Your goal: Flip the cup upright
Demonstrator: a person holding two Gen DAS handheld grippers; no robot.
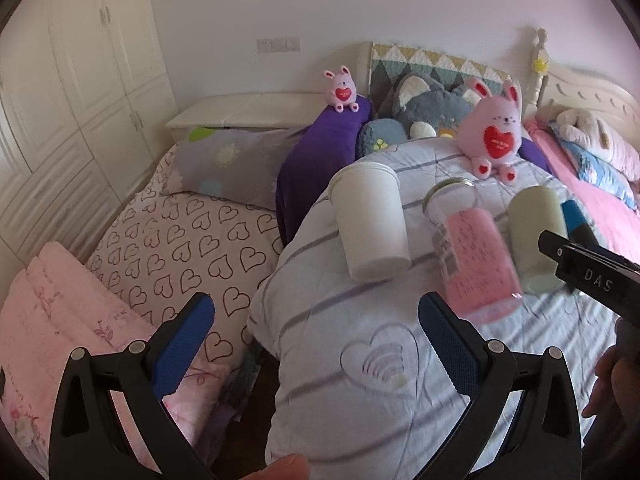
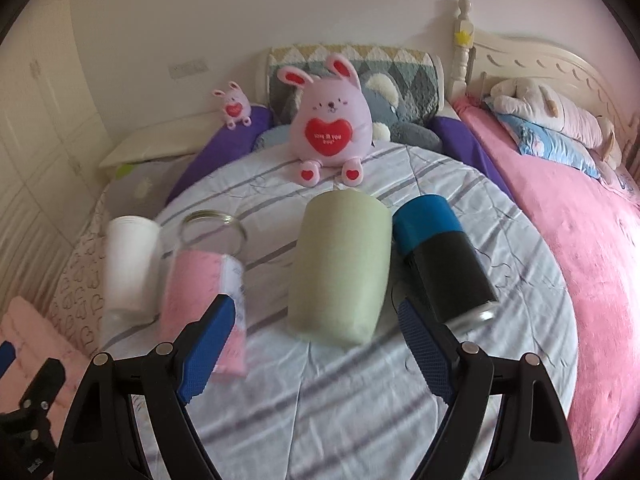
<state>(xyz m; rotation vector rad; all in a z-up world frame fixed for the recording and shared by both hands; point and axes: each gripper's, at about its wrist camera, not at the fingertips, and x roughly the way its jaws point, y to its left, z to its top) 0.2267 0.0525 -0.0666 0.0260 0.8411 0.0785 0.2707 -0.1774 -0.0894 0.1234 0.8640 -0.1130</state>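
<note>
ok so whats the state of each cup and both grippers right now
white cup: lying on its side on the quilt
pink-sleeved glass: on its side, open mouth facing the pillows
green cup: on its side
blue and black cup: on its side
left gripper: jaws open, empty
right gripper: jaws open, empty, facing the green cup

- White paper cup lies on its side on the striped quilt.
- Pink-sleeved glass jar, sage-green cup and blue-black cup also lie tipped beside it, mouths facing away.
</note>
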